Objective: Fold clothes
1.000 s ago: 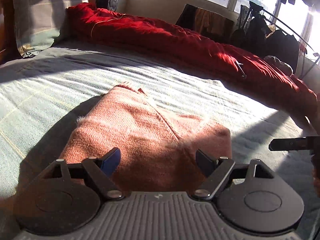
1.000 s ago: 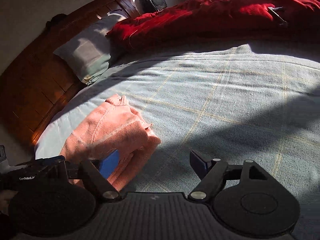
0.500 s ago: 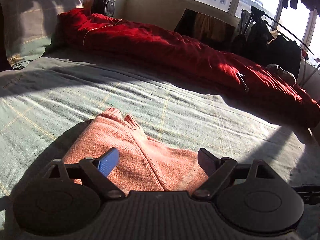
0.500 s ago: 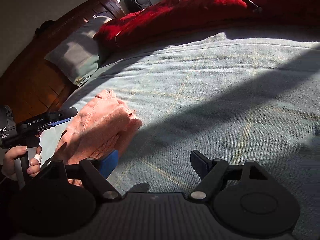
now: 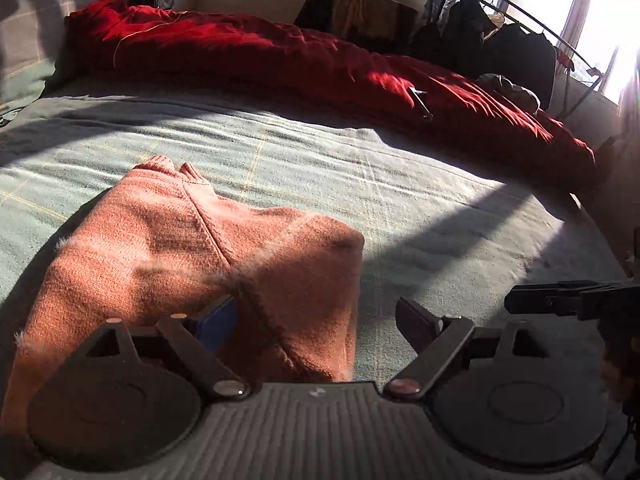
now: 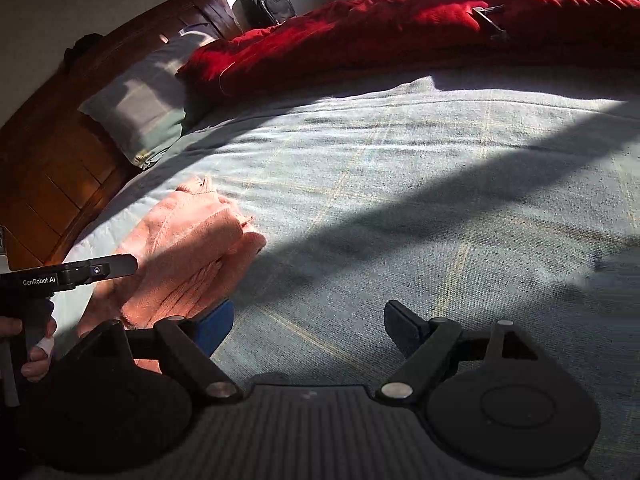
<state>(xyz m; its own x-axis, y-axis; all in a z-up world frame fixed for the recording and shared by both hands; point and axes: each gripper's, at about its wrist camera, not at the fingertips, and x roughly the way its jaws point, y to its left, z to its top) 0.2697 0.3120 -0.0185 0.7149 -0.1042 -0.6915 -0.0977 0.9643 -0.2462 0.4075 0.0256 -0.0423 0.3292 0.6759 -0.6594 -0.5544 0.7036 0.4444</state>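
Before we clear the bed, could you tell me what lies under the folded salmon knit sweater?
The folded salmon knit sweater rests on the pale green checked blanket; anything beneath its folds is hidden.

Open bed surface, blocked at the far edge and head end.

The grey-green bedspread (image 6: 400, 200) lies bare across the middle and toward the foot edge. A red duvet (image 5: 320, 64) banks along the far edge, a pillow (image 6: 140, 108) fills the head corner, and the folded pink sweater (image 5: 192, 248) sits near the near edge.
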